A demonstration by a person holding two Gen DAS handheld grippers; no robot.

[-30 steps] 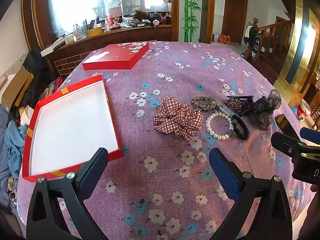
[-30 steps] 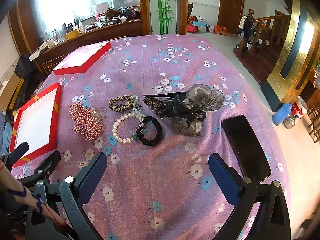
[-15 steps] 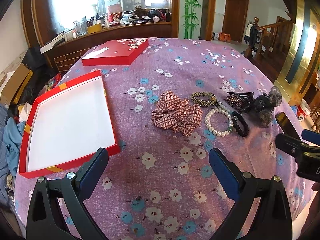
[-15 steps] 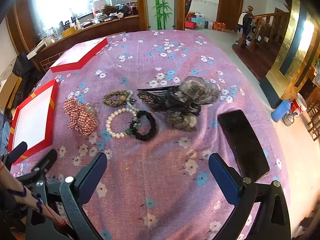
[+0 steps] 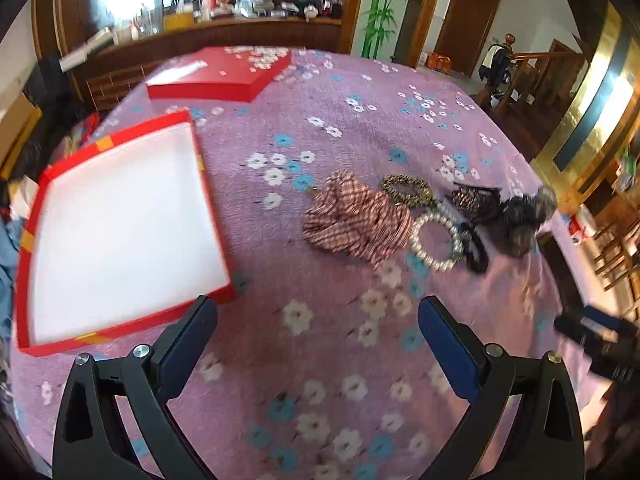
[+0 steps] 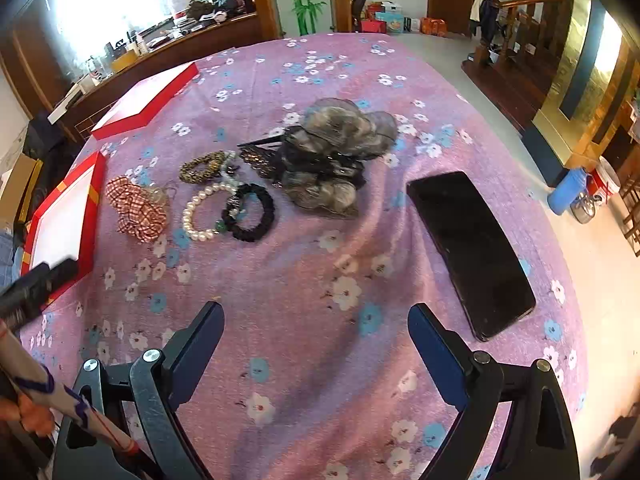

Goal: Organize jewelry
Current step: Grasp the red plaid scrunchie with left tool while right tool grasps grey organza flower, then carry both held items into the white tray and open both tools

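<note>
The open red cardboard box with a white floor [image 5: 120,236] lies empty, ready for the pearl-bead bracelet [image 6: 206,212] and fabric hair ties clustered right of it. The left gripper [image 5: 316,336] gapes empty; the right gripper [image 6: 316,332], nothing between its jaws, is closing.

Left gripper [image 5: 318,322]: two matte black plastic arms with triangular cut-outs near their bases, each ending in a flat, dark blue rectangular pad. Two round silver screw heads sit on each arm, close behind the pad. Right gripper [image 6: 316,326]: same build, with black arms, triangular cut-outs, dark blue pads and paired silver screws. The black arms look smooth, with rounded edges; no markings are legible on either. In the right wrist view, at the lower left, a pale sleeve or wrap [image 6: 28,380] carries dark purple lines and a thin red thread; what it belongs to cannot be told.
</note>
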